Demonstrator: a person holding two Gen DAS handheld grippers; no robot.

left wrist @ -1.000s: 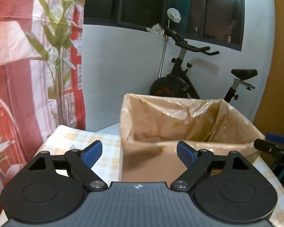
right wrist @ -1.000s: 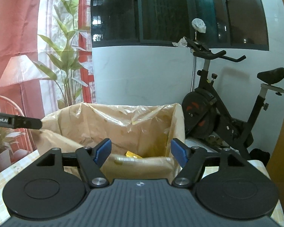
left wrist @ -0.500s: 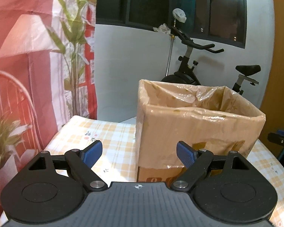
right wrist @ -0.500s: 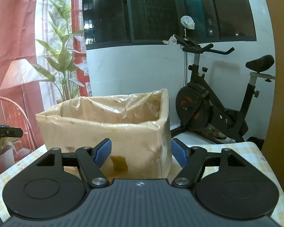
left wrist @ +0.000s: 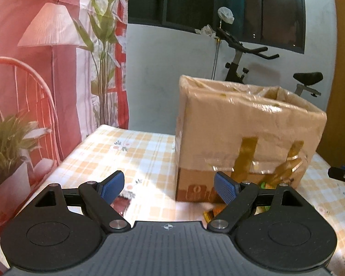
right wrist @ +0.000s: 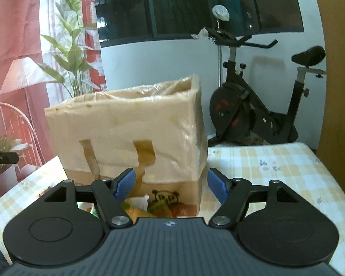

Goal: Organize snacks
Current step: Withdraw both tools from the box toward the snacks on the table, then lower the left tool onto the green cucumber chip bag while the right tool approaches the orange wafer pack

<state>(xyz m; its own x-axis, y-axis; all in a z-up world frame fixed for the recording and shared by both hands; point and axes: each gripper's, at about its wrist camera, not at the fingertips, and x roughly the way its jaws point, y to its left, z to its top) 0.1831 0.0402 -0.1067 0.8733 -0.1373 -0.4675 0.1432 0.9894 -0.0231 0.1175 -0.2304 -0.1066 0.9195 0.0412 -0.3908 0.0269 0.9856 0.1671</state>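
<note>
Snacks (right wrist: 149, 207) lie just ahead of and below your right gripper (right wrist: 170, 185), at the foot of the box (right wrist: 126, 138): crumpled wrappers, white, green and orange, bunched against the box's near wall. Your right jaws stand spread w/ nothing between them; the blue pads (right wrist: 125, 184) frame the box's lower corner, and the pile sits low-left inside that gap, nearer the left pad. Your left gripper (left wrist: 169, 186) is also spread wide and empty; from it the snacks (left wrist: 262, 185) show only as a green and yellow scrap beyond its right finger, mostly hidden behind the linkage, so off to the right of its centre line.

My read: right hand is the nearer one and better lined up, so that's your pick-up hand. Pile's long axis can't be told; too much is hidden under the gripper body. It seems to run along the box base, approx. across your jaws, so you may need a wrist roll before closing.

Box stands on the checked tablecloth (right wrist: 276, 172), lined w/ thin plastic held by brown tape strips, open at top.

Writing: a dark printed mark low on the box near the right gripper, and a small logo on the left-facing side; neither legible.
</note>
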